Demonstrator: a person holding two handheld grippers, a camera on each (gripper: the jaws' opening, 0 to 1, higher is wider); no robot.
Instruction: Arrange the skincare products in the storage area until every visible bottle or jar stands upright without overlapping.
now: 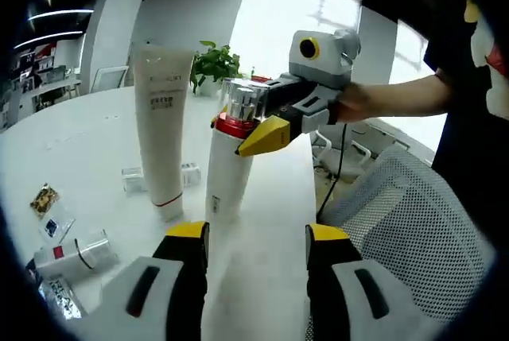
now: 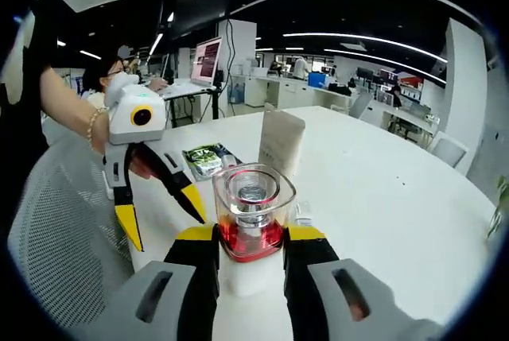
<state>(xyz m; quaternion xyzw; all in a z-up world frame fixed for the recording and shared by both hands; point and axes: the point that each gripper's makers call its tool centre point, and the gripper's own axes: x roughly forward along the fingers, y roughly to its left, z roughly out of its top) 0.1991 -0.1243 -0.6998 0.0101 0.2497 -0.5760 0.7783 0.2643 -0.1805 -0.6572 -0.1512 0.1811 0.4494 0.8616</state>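
**Right gripper clamps the upright pump bottle**

In the right gripper view, the right gripper [image 2: 250, 239] has its fingers closed on the red collar of the white bottle [image 2: 248, 265], under its clear square cap [image 2: 253, 195]. The bottle stands upright on the white table [image 2: 382, 198].

In the left gripper view, the left gripper [image 1: 258, 238] hangs with fingers open and holding nothing, the bottle at 12 o'clock beyond them. A tall white tube [image 1: 161, 126] stands cap-down just beside the bottle at 10 o'clock. A small jar [image 1: 75, 255] lies on its side at 8 o'clock, among sachets [image 1: 46, 206].
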